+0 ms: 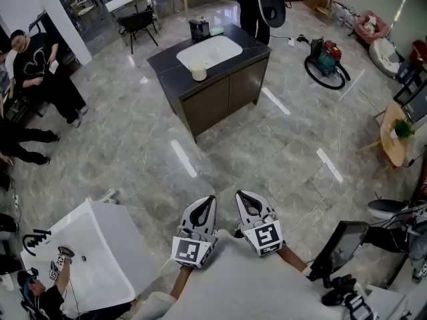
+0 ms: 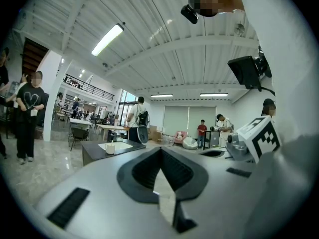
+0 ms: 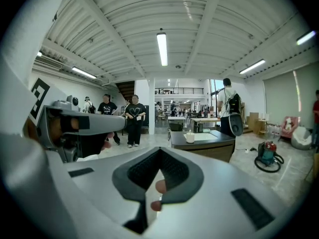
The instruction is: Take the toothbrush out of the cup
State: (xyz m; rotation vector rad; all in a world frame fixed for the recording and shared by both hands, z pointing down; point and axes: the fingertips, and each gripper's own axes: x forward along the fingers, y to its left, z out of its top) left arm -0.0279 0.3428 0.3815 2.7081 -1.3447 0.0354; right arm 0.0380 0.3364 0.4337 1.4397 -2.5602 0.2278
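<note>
A small cream cup (image 1: 198, 71) stands on a dark island counter (image 1: 167, 62) beside its white basin, far across the floor from me. It also shows as a small cup (image 2: 110, 148) in the left gripper view and as a small cup (image 3: 190, 137) in the right gripper view. A thin stick seems to rise from it, but it is too small to tell if that is the toothbrush. My left gripper (image 1: 210, 200) and right gripper (image 1: 240, 196) are held side by side near my body, pointing toward the counter. Both are shut with nothing between the jaws.
A person with a backpack (image 1: 257, 5) stands at the counter's far side, and a dark box (image 1: 199, 29) sits on it. A red and teal vacuum (image 1: 325, 62) lies on the floor to the right. A white basin unit (image 1: 100, 245) is at the lower left, and people (image 1: 40, 72) are at the left wall.
</note>
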